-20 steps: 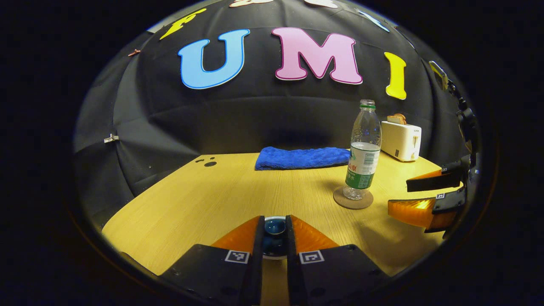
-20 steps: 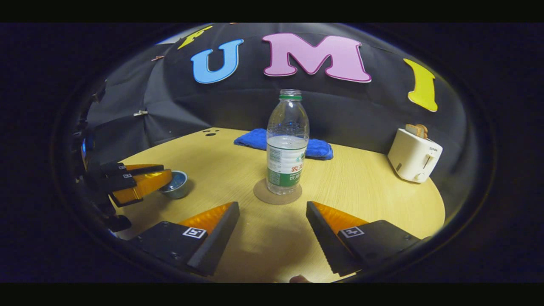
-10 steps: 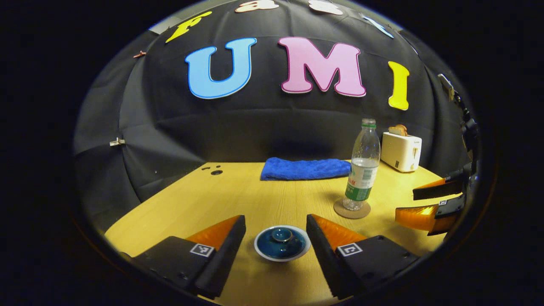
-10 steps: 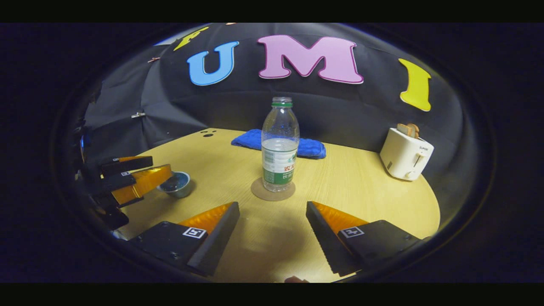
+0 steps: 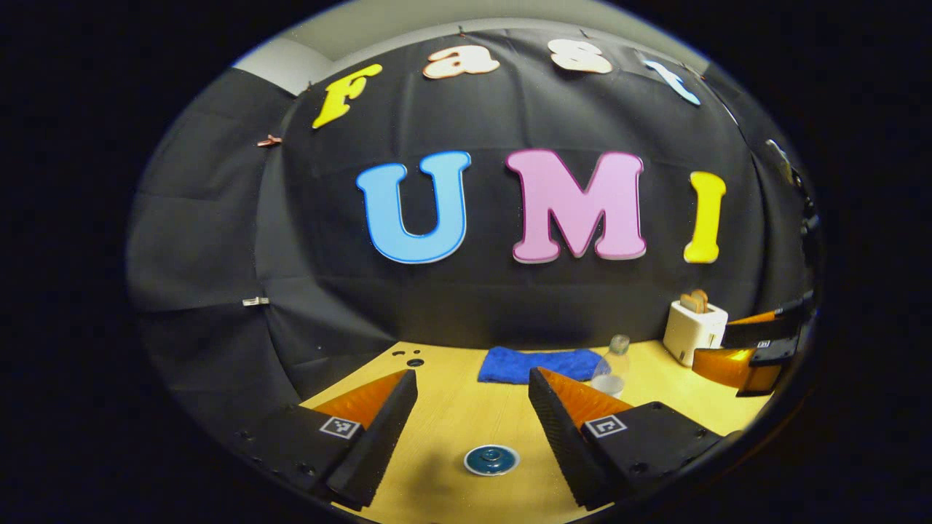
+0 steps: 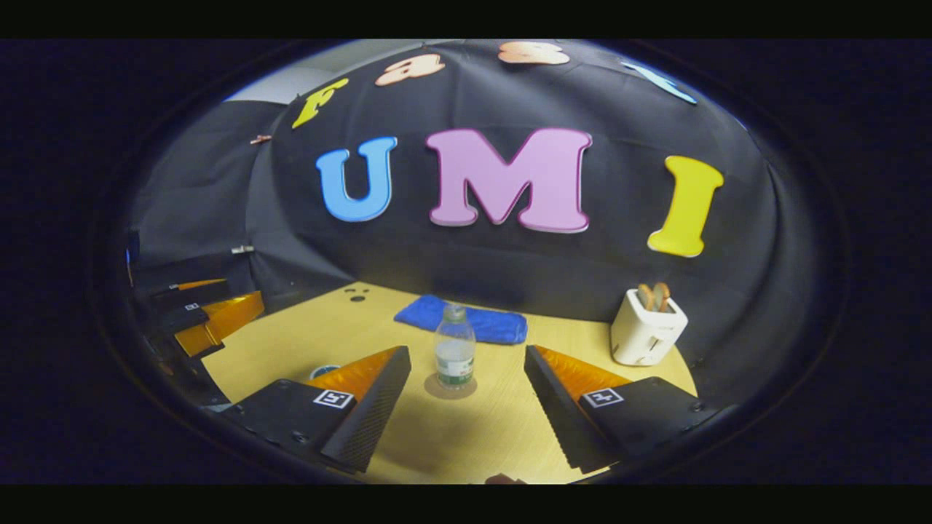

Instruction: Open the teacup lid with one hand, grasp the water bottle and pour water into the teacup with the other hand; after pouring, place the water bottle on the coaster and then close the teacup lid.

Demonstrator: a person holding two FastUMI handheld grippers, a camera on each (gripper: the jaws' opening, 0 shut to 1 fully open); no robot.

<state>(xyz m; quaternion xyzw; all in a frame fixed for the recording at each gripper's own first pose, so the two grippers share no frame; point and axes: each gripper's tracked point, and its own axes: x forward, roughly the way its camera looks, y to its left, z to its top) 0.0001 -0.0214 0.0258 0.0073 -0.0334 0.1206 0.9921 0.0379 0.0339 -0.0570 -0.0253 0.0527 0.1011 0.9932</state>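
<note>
Left gripper (image 5: 472, 382): raised above the wooden table (image 5: 451, 422); its two fingers stand wide apart with nothing between them; in the right gripper view it shows at the left edge (image 6: 207, 313), apart from everything on the table
Right gripper (image 6: 466, 360): also held above the table; fingers spread wide and gripping nothing; in the left gripper view it shows at the far right (image 5: 753, 349), just beside the toaster in the picture
Teacup (image 5: 492, 460): sits on the table below the left gripper, seen from above between its fingers; the blue lid with its small knob lies on top, so the cup is covered; in the right gripper view a sliver of it (image 6: 325, 371) peeks out beside that gripper's left finger
Water bottle (image 6: 455, 355): stands upright on the round coaster (image 6: 451, 386), uncapped as far as the small view allows, partly filled; in the left gripper view its top (image 5: 613, 360) rises behind that gripper's right finger
Blue towel (image 6: 461, 318): folded at the back of the table, behind the bottle
Toaster (image 6: 647, 329): white, on the table's right side, with bread slices standing in its slots
</note>
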